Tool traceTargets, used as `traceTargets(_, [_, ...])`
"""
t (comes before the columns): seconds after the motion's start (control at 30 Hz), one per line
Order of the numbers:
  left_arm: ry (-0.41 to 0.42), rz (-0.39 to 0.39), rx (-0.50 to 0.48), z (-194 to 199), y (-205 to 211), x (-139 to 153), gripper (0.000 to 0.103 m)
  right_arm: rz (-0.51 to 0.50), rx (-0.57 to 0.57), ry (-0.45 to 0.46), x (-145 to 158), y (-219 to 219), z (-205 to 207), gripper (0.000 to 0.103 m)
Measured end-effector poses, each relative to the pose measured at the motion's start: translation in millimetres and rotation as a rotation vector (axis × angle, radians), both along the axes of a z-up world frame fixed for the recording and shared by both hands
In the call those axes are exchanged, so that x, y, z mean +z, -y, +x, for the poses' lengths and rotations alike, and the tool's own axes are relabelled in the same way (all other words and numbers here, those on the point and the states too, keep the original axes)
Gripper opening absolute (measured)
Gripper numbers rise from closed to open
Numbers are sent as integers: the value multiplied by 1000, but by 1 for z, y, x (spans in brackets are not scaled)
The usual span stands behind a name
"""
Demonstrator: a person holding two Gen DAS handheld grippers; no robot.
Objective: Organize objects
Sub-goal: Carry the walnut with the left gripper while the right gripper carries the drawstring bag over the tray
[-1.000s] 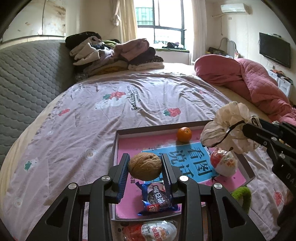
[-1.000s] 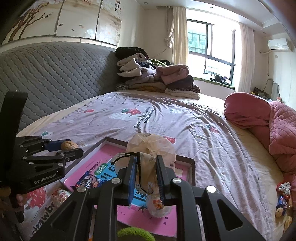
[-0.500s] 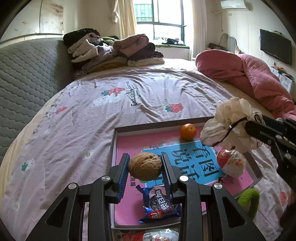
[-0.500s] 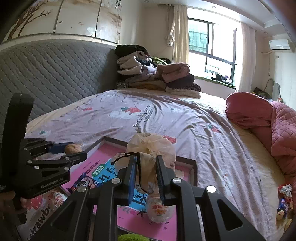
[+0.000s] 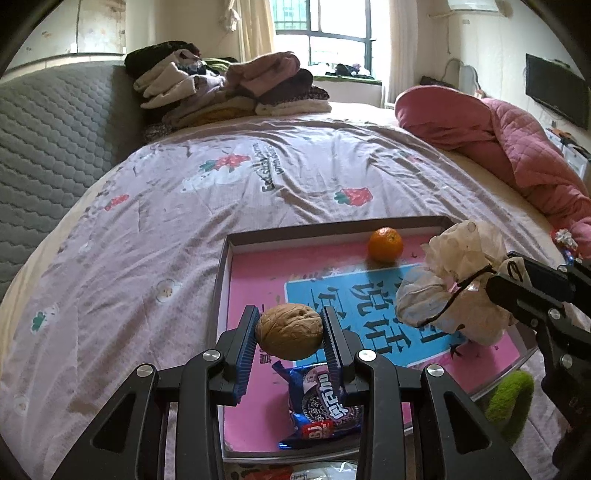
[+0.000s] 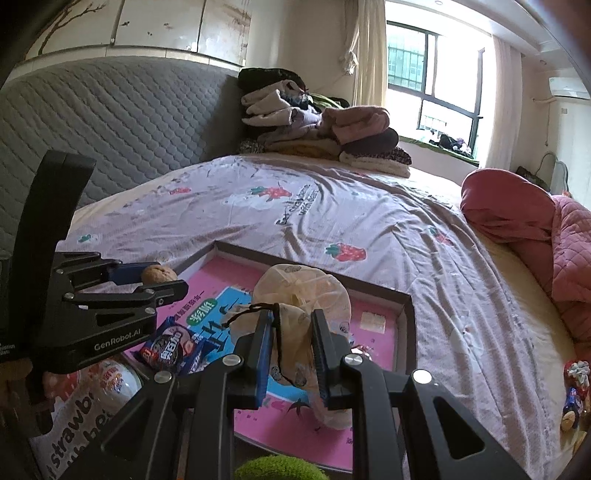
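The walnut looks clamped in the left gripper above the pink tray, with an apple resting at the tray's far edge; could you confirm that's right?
Not quite: the fruit at the far edge is an orange, not an apple, as the left wrist view shows. The walnut is indeed clamped in the left gripper above the pink tray.

Both tongs have advanced over the tray; the pouch now hides the egg-shaped toy.

A strawberry-print sheet covers the bed, with a grey quilted headboard at nine o'clock, folded clothes at twelve beneath the window, a pink quilt and TV toward two.
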State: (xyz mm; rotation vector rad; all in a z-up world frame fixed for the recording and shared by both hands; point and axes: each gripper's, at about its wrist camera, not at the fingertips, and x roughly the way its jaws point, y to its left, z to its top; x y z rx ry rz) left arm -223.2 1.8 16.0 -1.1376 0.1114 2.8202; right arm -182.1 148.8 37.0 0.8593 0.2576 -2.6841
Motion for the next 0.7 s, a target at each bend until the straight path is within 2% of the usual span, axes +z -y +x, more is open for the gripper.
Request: traceTargets(0.7, [88,-23,-18,-6,-5,-28,35,52,27,128,-38,12,0,21])
